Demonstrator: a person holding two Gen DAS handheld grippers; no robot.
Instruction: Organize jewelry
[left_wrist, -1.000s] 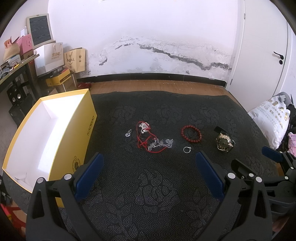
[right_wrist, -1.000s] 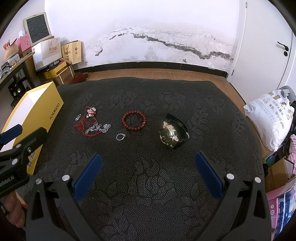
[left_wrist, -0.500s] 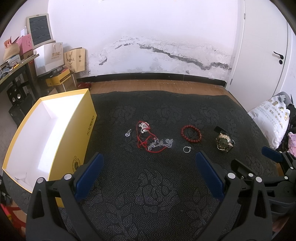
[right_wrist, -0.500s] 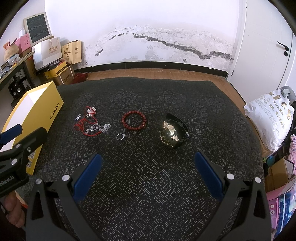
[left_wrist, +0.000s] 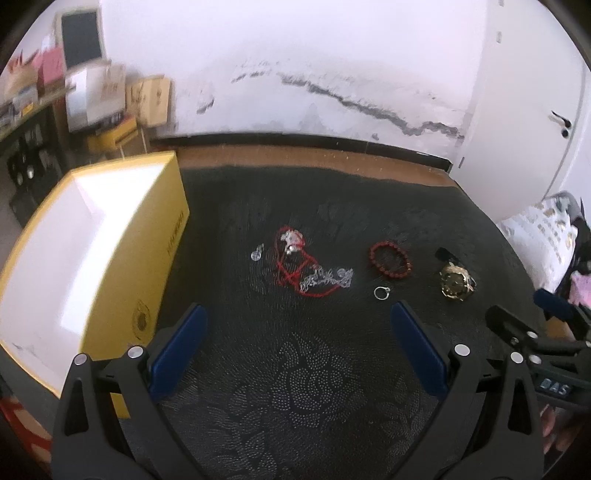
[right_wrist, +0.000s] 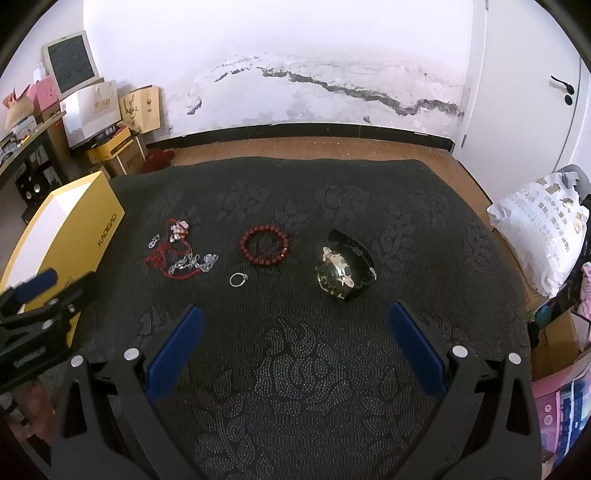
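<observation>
Jewelry lies on a black patterned cloth (right_wrist: 295, 369): a red cord necklace with a silver chain (left_wrist: 310, 275) (right_wrist: 181, 258), a small silver charm (left_wrist: 256, 253) (right_wrist: 153, 242), a red bead bracelet (left_wrist: 390, 258) (right_wrist: 264, 246), a silver ring (left_wrist: 381, 292) (right_wrist: 237, 279) and a gold watch with a black strap (left_wrist: 455, 282) (right_wrist: 341, 267). An open yellow box (left_wrist: 85, 251) (right_wrist: 62, 236) with a white inside stands at the left. My left gripper (left_wrist: 297, 317) hovers open, short of the necklace. My right gripper (right_wrist: 295, 317) hovers open, short of the watch and ring. Both hold nothing.
The cloth ends at a wooden floor strip (right_wrist: 314, 147) below a cracked white wall. Boxes and bags (right_wrist: 107, 110) pile up at the back left. A white sack (right_wrist: 543, 229) lies at the right, beside a white door (right_wrist: 535, 92).
The left wrist view has blurred and shifted: the left gripper has moved, with the box and jewelry now slightly nearer. The right gripper has barely moved.
</observation>
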